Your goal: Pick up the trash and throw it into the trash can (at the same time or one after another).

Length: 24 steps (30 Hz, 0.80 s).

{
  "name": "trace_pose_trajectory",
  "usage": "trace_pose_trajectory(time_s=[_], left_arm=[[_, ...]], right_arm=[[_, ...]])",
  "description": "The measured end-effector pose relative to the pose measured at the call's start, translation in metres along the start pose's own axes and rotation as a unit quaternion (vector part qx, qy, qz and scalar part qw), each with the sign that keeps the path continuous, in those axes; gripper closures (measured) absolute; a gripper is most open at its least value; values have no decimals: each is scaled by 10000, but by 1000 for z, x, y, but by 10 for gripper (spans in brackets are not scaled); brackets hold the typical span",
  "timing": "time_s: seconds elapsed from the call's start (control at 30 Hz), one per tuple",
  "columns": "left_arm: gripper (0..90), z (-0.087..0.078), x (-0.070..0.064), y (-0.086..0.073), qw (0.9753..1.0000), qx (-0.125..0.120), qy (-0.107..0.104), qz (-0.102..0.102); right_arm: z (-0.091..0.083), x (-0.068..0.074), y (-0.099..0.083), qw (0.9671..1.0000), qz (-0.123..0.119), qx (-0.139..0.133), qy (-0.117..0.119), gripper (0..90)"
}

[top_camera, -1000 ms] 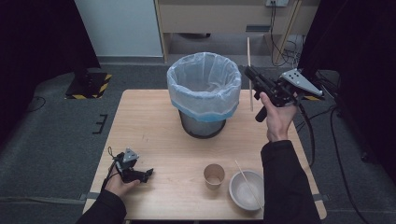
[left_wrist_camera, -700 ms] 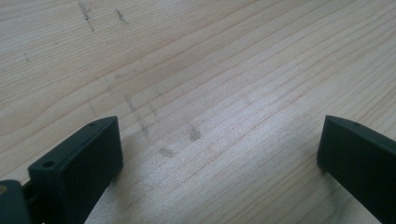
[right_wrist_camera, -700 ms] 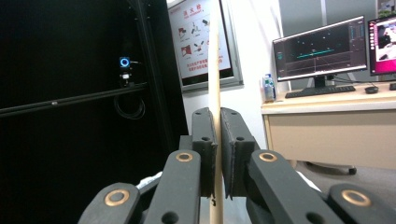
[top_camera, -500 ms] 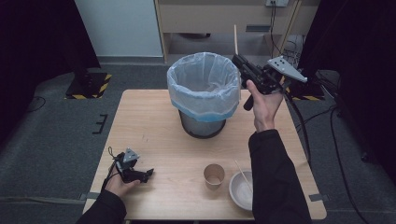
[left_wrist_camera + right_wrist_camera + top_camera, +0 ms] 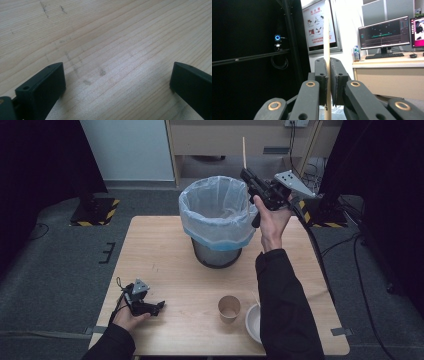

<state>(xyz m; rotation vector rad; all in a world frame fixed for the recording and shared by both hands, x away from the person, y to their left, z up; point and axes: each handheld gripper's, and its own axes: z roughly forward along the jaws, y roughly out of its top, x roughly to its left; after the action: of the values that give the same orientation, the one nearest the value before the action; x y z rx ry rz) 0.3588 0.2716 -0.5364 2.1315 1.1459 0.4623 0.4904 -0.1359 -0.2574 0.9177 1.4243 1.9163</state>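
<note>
My right gripper (image 5: 248, 174) is raised over the right rim of a mesh waste bin (image 5: 216, 220) lined with a pale blue bag. Its jaws are shut on a thin wooden stick (image 5: 244, 151) that stands upright. In the right gripper view the stick (image 5: 327, 37) runs vertically between the closed jaws of the right gripper (image 5: 328, 72). My left gripper (image 5: 155, 306) rests low on the table (image 5: 165, 245) at the front left. The left gripper view has its jaws wide apart over bare wood, the left gripper (image 5: 117, 82) holding nothing.
A brown paper cup (image 5: 229, 308) and a white bowl (image 5: 252, 322) stand near the table's front edge, beside the right sleeve. Behind the table are a wooden cabinet (image 5: 240, 137) and cables on the grey floor. A desk with monitors (image 5: 384, 33) is in the right gripper view.
The right gripper has carried the stick left and away from me, from beside the bin to above its right rim. The left gripper has stayed put.
</note>
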Motion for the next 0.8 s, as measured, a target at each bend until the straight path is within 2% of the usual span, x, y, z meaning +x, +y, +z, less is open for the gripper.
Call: trace_pose_trajectory(time_s=[0.07,0.37,0.5,0.73,0.8], left_arm=[[0,0,0,0,10000,-3,-10,2],[0,0,-1,0,10000,6,-21,14],[0,0,-1,0,10000,13,-26,20],[0,0,-1,0,10000,10,-32,33],[0,0,-1,0,10000,12,-32,35]], right_arm=[[7,-2,-2,9999,67,-74,-41,857],[29,-6,-14,9998,101,-45,-177,857],[38,-3,-14,9997,-99,20,-221,856],[49,-1,-13,9992,-223,113,-316,849],[52,-1,-15,9992,-205,224,-275,769]])
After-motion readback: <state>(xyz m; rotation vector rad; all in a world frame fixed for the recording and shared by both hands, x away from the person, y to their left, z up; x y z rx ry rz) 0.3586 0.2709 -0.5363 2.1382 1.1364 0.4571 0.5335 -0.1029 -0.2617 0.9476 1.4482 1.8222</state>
